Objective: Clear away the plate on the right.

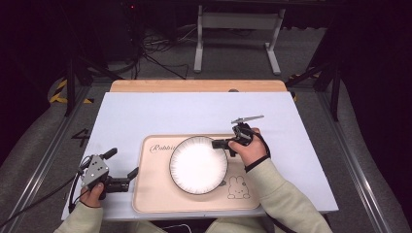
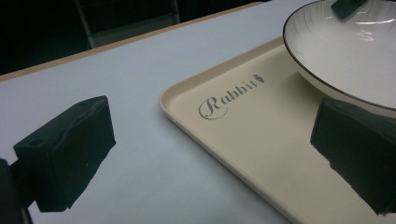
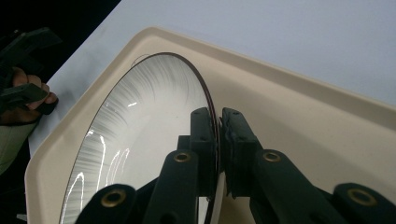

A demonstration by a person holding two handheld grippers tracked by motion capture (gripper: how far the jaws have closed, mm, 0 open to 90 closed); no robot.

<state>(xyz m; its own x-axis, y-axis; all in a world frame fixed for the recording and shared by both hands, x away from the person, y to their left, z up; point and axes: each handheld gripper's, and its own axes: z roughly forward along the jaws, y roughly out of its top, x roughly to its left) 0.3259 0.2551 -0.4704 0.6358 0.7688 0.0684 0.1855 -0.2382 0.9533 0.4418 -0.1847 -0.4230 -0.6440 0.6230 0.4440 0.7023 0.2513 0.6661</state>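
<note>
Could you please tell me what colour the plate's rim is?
The plate is white with a thin dark rim, clearest in the left gripper view.

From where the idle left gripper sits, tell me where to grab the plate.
Take the white plate by its thin raised rim on its left edge, probably coming in level over the beige tray, jaws straddling the rim, opposite the right gripper already clamped there.

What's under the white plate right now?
The white plate sits on the beige tray, with the right claw shut on its rim. The tray's rabbit drawing shows beside it; whatever lies directly beneath the plate is covered.
</note>
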